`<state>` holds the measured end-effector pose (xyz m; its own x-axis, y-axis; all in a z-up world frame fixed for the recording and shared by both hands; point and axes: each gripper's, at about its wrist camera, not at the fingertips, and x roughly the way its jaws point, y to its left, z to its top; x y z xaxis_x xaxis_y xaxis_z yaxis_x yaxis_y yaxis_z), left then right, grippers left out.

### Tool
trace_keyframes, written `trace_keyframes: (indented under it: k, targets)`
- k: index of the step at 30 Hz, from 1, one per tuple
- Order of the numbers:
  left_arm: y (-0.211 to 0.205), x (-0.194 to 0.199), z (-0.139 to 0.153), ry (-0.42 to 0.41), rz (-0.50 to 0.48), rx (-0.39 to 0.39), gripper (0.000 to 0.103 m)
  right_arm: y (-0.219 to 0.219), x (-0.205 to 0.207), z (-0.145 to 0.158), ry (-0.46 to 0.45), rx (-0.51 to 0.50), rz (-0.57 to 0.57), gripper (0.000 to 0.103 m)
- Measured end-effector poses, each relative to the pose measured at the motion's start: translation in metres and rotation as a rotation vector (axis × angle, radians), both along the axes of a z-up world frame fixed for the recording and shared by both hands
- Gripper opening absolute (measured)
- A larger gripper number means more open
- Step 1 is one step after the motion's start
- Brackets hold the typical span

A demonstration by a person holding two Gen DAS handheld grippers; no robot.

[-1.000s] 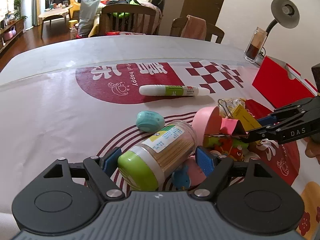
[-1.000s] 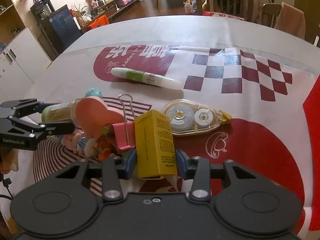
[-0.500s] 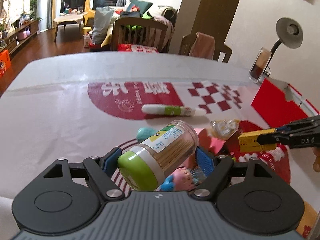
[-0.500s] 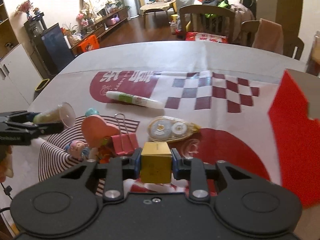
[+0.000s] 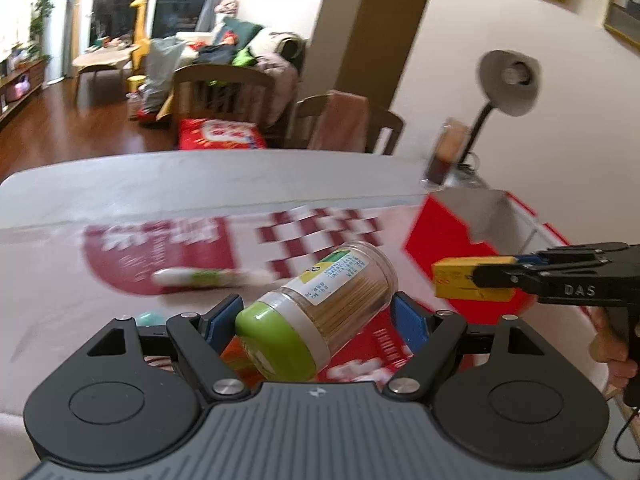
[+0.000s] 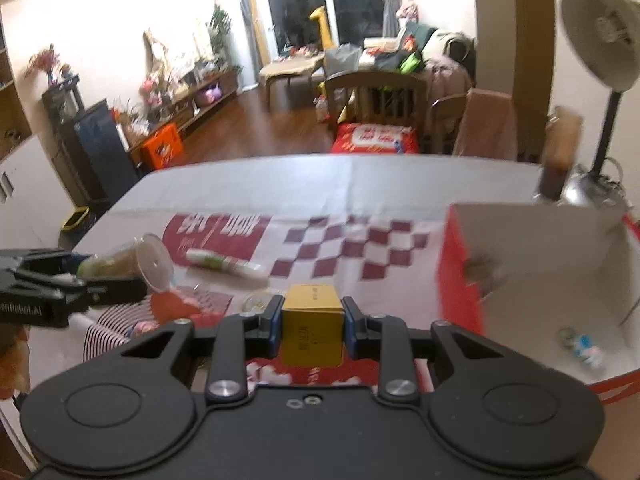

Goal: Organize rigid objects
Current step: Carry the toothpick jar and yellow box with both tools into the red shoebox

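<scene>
The yellow box [image 6: 312,330] is sitting clamped in the right gripper [image 6: 312,324], with the red box [image 6: 460,276] lying nearer at two o'clock, while the left gripper [image 5: 316,316] is clamping the toothpick jar [image 5: 320,308].

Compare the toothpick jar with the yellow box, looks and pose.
The toothpick jar is round, clear and green-lidded; the yellow box is opaque and rectangular. The jar lies tilted across the left gripper; the box sits square in the right gripper. Both are held above the table.

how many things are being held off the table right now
2: the toothpick jar in the left tool, the yellow box in the right tool.
</scene>
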<state>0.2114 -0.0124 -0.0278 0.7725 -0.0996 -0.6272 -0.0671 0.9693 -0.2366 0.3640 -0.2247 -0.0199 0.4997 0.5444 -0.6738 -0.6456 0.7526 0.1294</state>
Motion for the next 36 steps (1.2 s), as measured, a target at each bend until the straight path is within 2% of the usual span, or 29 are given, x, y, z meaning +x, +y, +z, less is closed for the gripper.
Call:
trace_keyframes:
  k: [7, 12, 17, 27, 36]
  targets:
    - [-0.073, 0.043, 0.014, -0.002, -0.056, 0.038, 0.081, -0.051, 0.031, 0.018, -0.053, 0.018, -0.067, 0.028]
    - [-0.123, 0.078, 0.021, -0.004, -0.114, 0.043, 0.081, -0.089, 0.060, 0.014, -0.054, 0.023, -0.142, 0.028]
    - [-0.173, 0.114, 0.023, 0.014, -0.183, 0.081, 0.081, -0.122, 0.086, 0.007, -0.057, 0.012, -0.207, 0.028]
    - [-0.233, 0.181, 0.006, 0.099, -0.253, 0.119, 0.081, -0.165, 0.129, -0.018, -0.033, -0.068, -0.275, 0.028]
    - [-0.272, 0.237, -0.021, 0.212, -0.288, 0.193, 0.081, -0.193, 0.164, -0.046, 0.039, -0.126, -0.311, 0.028]
